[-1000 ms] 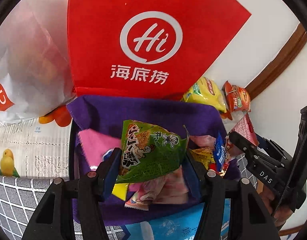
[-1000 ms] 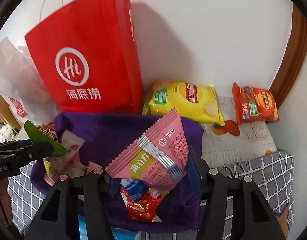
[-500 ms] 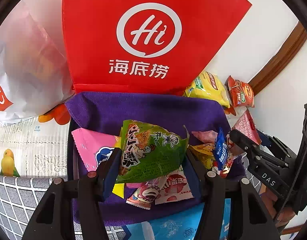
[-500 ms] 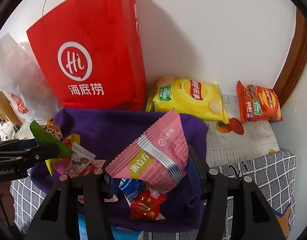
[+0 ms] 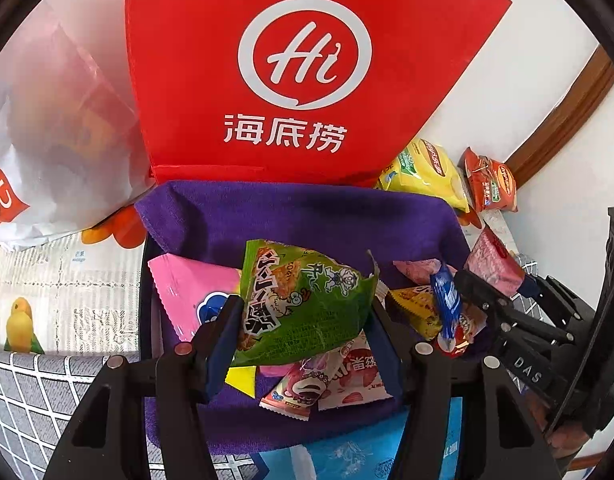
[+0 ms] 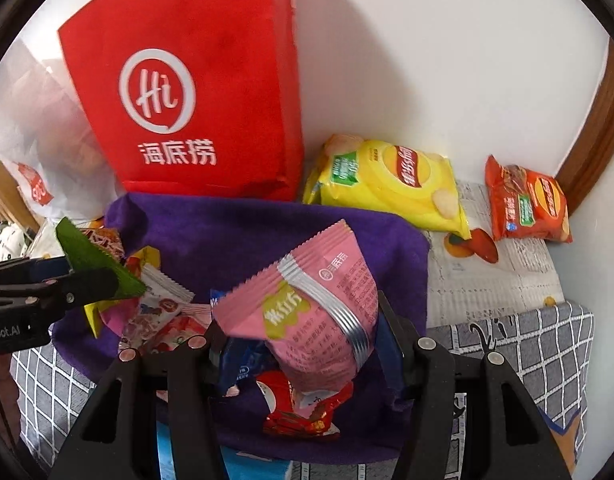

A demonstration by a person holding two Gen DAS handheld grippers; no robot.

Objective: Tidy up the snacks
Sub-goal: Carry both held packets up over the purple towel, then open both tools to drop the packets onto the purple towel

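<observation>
My left gripper [image 5: 303,320] is shut on a green snack packet [image 5: 303,300] and holds it above a purple cloth-lined basket [image 5: 307,208] with several small snack packets in it. My right gripper [image 6: 303,340] is shut on a pink snack packet [image 6: 319,308] over the same basket [image 6: 267,232]. The right gripper with the pink packet [image 5: 493,266] shows at the right in the left wrist view. The left gripper with the green packet [image 6: 95,264] shows at the left in the right wrist view.
A red tote bag [image 5: 307,72] stands behind the basket against the white wall. A white plastic bag [image 5: 47,140] lies to its left. A yellow chip bag [image 6: 391,180] and an orange chip bag [image 6: 527,200] lie at the back right. A wooden frame [image 6: 599,128] borders the right.
Both grippers have risen a little with their packets, so more of the loose snacks in the basket shows beneath them.
</observation>
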